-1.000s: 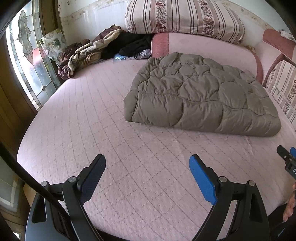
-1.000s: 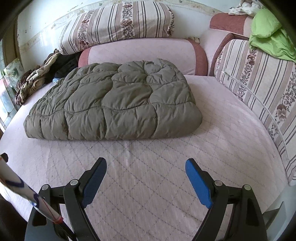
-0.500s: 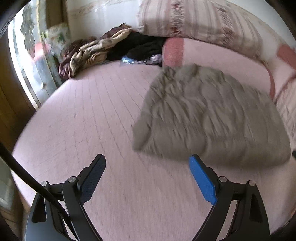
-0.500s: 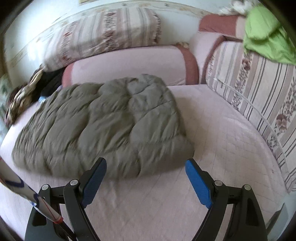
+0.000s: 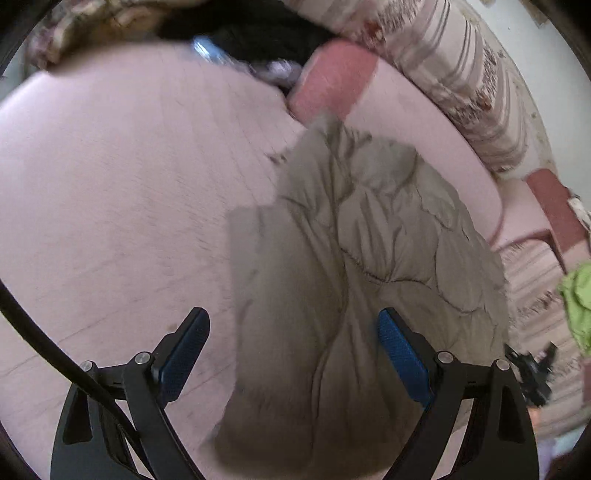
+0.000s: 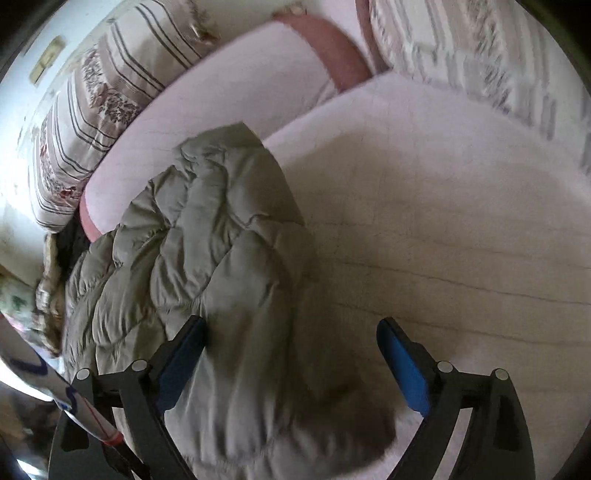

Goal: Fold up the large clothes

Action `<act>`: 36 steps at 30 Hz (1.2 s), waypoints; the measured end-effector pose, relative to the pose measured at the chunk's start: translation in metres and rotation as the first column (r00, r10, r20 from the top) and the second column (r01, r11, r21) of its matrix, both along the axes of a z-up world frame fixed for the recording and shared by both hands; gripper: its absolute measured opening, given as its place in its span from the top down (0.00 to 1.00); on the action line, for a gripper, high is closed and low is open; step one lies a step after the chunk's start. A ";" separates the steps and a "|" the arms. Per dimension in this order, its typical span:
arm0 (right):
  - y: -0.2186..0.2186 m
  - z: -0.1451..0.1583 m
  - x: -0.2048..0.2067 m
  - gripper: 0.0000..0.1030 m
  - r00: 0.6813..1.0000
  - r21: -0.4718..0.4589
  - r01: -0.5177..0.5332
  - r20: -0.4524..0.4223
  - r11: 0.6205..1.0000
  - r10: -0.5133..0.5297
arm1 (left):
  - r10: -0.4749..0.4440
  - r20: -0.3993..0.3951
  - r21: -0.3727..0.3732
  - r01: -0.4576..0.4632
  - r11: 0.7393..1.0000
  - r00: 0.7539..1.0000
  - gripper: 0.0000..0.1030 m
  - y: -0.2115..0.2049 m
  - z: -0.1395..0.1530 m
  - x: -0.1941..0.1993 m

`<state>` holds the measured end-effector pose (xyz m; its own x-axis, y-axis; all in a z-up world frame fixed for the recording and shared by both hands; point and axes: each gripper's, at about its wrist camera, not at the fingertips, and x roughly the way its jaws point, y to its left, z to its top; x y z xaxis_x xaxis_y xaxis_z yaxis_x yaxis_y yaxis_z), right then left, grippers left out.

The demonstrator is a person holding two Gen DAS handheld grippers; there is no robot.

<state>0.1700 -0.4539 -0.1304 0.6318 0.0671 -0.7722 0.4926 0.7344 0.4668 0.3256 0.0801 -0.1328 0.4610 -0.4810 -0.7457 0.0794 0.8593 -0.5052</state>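
A puffy olive-grey quilted coat (image 5: 351, 266) lies folded on the pink bed (image 5: 118, 184). My left gripper (image 5: 293, 338) is open and empty, hovering over the coat's left near corner, its jaws straddling the coat's edge. In the right wrist view the same coat (image 6: 207, 251) fills the left and bottom. My right gripper (image 6: 290, 345) is open and empty over the coat's right near corner, with bare bedsheet (image 6: 443, 206) under its right finger. Both views are motion-blurred.
Striped floral cushions (image 6: 92, 96) and a pink bolster (image 5: 332, 77) line the back of the bed. A pile of dark and tan clothes (image 5: 240, 26) lies at the far left. A green cloth (image 5: 578, 302) hangs on the right side cushion.
Both grippers have moved forward and tilted down, from over the bare sheet in front of the coat to right above its two near corners. Both stay open.
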 end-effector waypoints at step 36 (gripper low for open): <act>0.044 0.015 -0.014 0.29 0.990 0.068 -0.122 0.081 0.990 0.117 | 0.013 0.005 0.098 -0.014 0.995 1.000 0.38 -0.012 0.044 -0.045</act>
